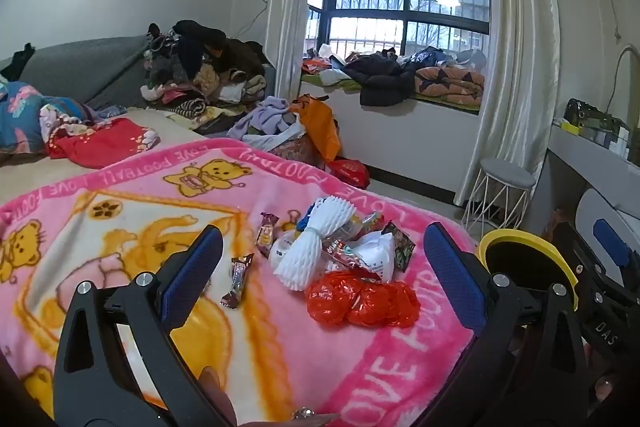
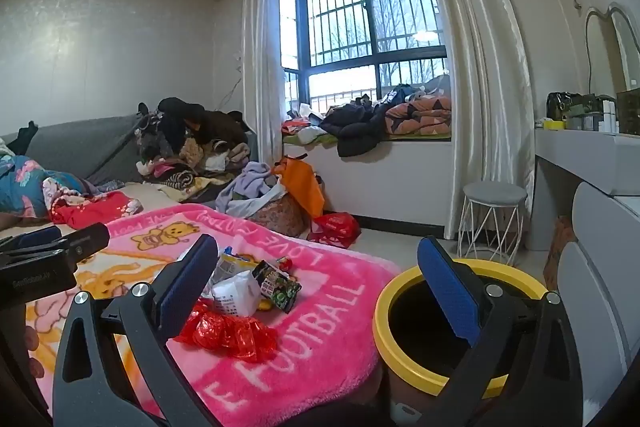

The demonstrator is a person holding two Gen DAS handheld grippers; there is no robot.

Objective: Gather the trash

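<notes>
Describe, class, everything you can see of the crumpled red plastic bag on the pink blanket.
The red plastic bag is thin, glossy and translucent, scrunched into a low wrinkled heap with bright creases. It lies on the pink blanket at the near edge of the trash pile, its far side against the white paper wrapper. No gripper touches it.

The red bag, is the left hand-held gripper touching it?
Apart. The left wrist view shows the red bag lying on the blanket between the open left hand-held gripper's fingers, with blanket showing either side.
</notes>
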